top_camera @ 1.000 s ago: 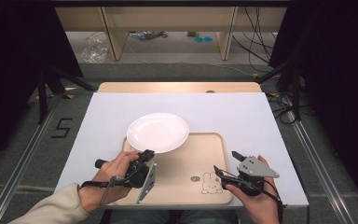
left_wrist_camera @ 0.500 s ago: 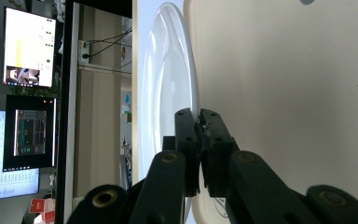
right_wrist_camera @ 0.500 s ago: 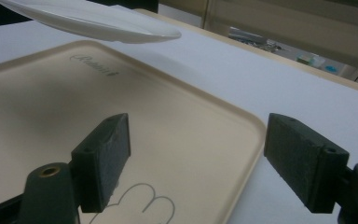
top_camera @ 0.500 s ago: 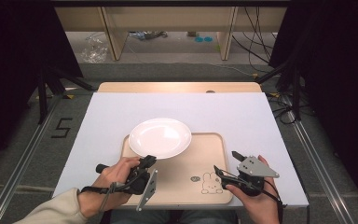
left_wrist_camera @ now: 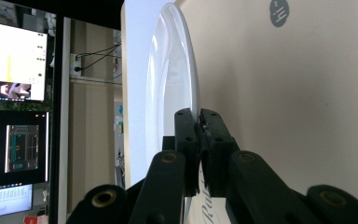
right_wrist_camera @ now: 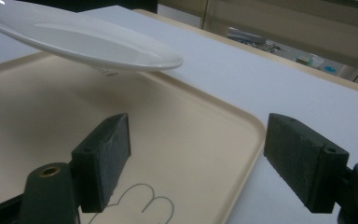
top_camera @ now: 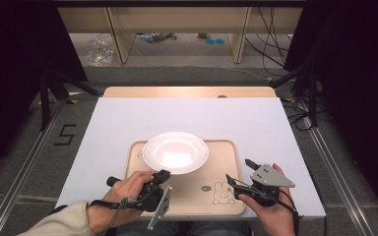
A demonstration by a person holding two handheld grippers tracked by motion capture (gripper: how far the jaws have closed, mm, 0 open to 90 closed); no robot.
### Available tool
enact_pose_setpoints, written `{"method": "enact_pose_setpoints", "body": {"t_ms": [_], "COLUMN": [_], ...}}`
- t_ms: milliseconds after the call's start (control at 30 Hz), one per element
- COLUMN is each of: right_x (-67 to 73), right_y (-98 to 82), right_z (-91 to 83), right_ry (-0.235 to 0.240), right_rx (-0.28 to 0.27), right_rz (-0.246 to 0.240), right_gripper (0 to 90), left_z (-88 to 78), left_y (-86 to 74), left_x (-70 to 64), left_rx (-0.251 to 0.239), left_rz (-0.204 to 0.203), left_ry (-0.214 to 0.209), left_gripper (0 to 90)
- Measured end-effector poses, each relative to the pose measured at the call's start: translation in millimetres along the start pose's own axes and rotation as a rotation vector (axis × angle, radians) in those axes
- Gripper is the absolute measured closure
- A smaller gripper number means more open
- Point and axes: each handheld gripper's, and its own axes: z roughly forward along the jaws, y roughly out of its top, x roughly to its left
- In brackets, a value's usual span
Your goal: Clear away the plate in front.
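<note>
A white plate (top_camera: 175, 152) hangs tilted over the far half of a beige tray (top_camera: 192, 199). My left gripper (top_camera: 163, 175) is shut on the plate's near rim, with the hand lying at the tray's near left corner. In the left gripper view the plate (left_wrist_camera: 170, 84) stands edge-on, its rim pinched by the left gripper (left_wrist_camera: 199, 122) against the tray (left_wrist_camera: 284, 93). My right gripper (top_camera: 238, 170) is open over the tray's near right corner. In the right gripper view, the right gripper (right_wrist_camera: 198, 142) holds nothing, and the plate (right_wrist_camera: 84, 39) floats above the tray (right_wrist_camera: 168, 140).
The tray lies on a white table cover (top_camera: 187, 113) with a wooden edge (top_camera: 187, 91) at the far side. A rabbit drawing (top_camera: 220, 192) marks the tray's near right part. Metal rails (top_camera: 24, 167) run along both sides of the table.
The plate has come nearer to me and slightly right, further over the tray, carried by the left gripper. The right gripper has stayed in place.
</note>
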Motion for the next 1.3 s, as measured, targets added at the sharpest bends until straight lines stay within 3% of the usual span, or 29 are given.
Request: {"method": "enact_pose_setpoints", "body": {"t_ms": [433,567,833,1300], "right_x": [0.0,0.0,0.3,0.4], "right_y": [-0.5,-0.7,-0.7,-0.8], "right_z": [1.1,1.3,1.5,1.7], "right_ry": [-0.001,-0.002,0.000,0.006], "right_rx": [-0.012,-0.012,-0.012,-0.008], "right_rz": [0.004,0.004,0.003,0.003], "right_gripper": [23.9,23.9,23.9,23.9], "left_z": [14.6,14.9,16.5,22.6], "left_y": [7.1,7.8,6.9,6.8], "left_x": [-17.0,-19.6,-21.0,-27.6], "left_rx": [-0.036,-0.062,-0.075,-0.084], "left_rz": [0.007,-0.018,-0.035,-0.054], "left_ry": [-0.073,-0.094,-0.102,-0.155], "left_gripper": [85.5,86.0,86.5,87.0]}}
